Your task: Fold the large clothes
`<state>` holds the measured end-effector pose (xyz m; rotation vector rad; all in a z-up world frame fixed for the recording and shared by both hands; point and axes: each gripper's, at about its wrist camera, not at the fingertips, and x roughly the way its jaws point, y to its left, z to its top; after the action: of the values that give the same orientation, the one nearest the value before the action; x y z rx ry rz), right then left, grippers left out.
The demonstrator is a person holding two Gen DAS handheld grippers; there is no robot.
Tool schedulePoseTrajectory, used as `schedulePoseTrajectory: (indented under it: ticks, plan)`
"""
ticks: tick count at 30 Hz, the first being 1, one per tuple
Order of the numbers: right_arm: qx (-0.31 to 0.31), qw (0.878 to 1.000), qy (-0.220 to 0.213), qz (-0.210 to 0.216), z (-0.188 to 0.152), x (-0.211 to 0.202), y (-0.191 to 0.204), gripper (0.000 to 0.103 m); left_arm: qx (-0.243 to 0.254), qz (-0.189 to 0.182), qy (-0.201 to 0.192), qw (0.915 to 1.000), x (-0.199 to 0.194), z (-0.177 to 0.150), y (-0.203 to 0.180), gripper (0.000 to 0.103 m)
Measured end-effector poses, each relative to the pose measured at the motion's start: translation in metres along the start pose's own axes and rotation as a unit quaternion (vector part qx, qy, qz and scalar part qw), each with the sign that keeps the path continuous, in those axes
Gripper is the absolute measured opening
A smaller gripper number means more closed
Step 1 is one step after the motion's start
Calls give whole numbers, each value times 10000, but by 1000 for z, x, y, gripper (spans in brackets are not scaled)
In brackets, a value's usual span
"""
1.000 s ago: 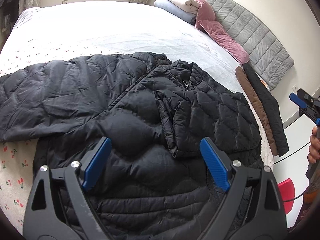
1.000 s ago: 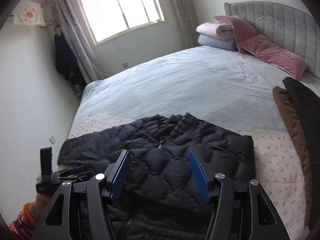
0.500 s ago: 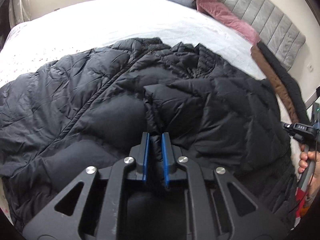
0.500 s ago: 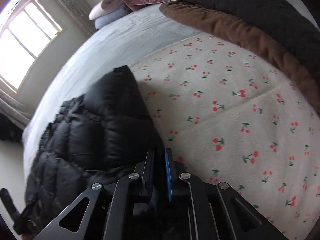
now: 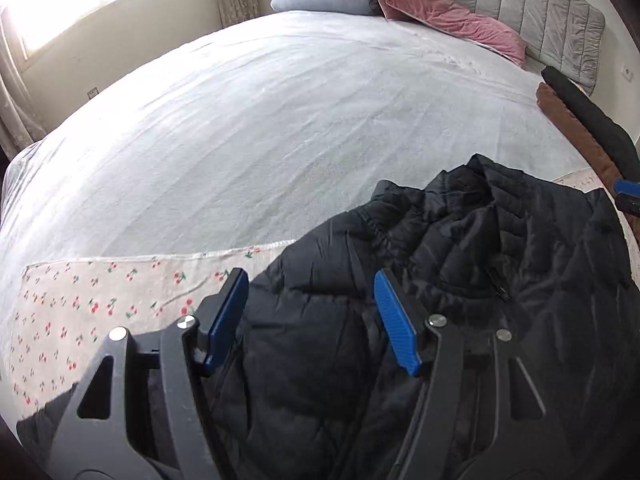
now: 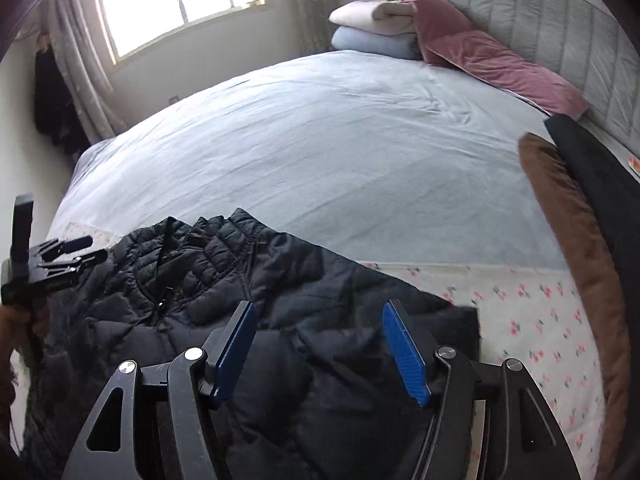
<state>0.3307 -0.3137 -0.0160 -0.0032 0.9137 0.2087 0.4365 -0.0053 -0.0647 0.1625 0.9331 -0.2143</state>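
A black quilted puffer jacket point(image 5: 460, 280) lies folded on the near part of the bed, collar and zipper toward the middle; it also shows in the right wrist view point(image 6: 280, 300). My left gripper point(image 5: 312, 312) is open and empty just above the jacket's left half. My right gripper point(image 6: 320, 344) is open and empty above the jacket's right half. The left gripper shows at the left edge of the right wrist view point(image 6: 68, 256).
A cherry-print sheet point(image 5: 100, 300) lies under the jacket on the pale bed point(image 5: 300, 120). Brown and black garments point(image 6: 572, 220) lie along the right edge. Folded blankets point(image 6: 376, 28), a pink pillow point(image 6: 492, 64) and a grey headboard point(image 6: 540, 28) stand at the back.
Both grippers were shut on the jacket half a second ago; both have opened and let go. The left sleeve side now lies folded over the body, baring the cherry sheet at left.
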Motion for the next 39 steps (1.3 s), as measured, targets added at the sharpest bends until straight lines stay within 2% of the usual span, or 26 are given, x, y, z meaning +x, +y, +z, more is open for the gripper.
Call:
schedulePoseTrajectory:
  ticks: [2,4,5,6,7,8,9,11,12,13,14,16,18,19,21,23,26,30,35,39]
  plan:
    - [-235,9996,114,-69,14,35,12,66,120,-152,168,9997,23,7,3,66]
    - [-294,9988,302,-244,21,72,11,66,114,-461,355,9982,39,8,6,66]
    - [-278,9982,387,-370,18,87,6,66,67,-587,416,9974,43,6,8,61]
    - [-228,9971,484,-547,14,104,2,66,5,-760,370,9964,43,3,8,42]
    - [-144,9970,512,-571,9,115,-3,66,-54,-902,280,9955,40,0,9,30]
    - [-31,9979,404,-512,4,115,-8,66,-109,-979,185,9950,36,-4,8,9]
    - [59,9986,172,-494,-2,114,-10,66,-146,-872,-32,9961,27,-9,4,7]
    - [55,9987,-12,-507,-7,113,-11,66,-261,-508,-551,9968,11,-21,0,6]
    - [72,9986,-73,-512,-10,112,-12,66,-351,-306,-701,9964,14,-25,2,6]
    - [90,9985,-95,-533,-11,111,-13,67,-541,-108,-594,9967,25,-29,7,6]
    - [112,9983,-106,-555,-12,112,-14,68,-705,-113,-346,9968,41,-26,13,7]
    - [72,9971,-86,-748,-13,111,-12,72,-812,-67,-271,9963,43,-19,18,13]
    - [-28,9938,-44,-1109,-14,101,-4,72,-624,391,-274,9969,32,-17,10,38]
    - [-44,9925,-28,-1217,-13,95,1,72,-571,597,-288,9962,23,-18,7,45]
    - [-11,9930,-13,-1179,-20,72,9,72,-614,546,-390,9959,-2,-23,1,62]
    - [98,9947,-33,-1021,-29,45,15,73,-574,346,-553,9962,-31,-28,-7,68]
    - [409,9958,30,-815,-49,8,24,76,-402,207,-664,9968,-72,-40,-23,74]
    - [571,9967,172,-553,-84,-34,41,77,-367,-86,-581,9976,-116,-60,-43,82]
    - [475,9970,324,-527,-125,-81,71,78,-783,-352,-303,9959,-161,-93,-45,88]
    - [586,9971,390,-286,-156,-119,84,79,-1134,-266,-78,9932,-187,-131,-32,91]
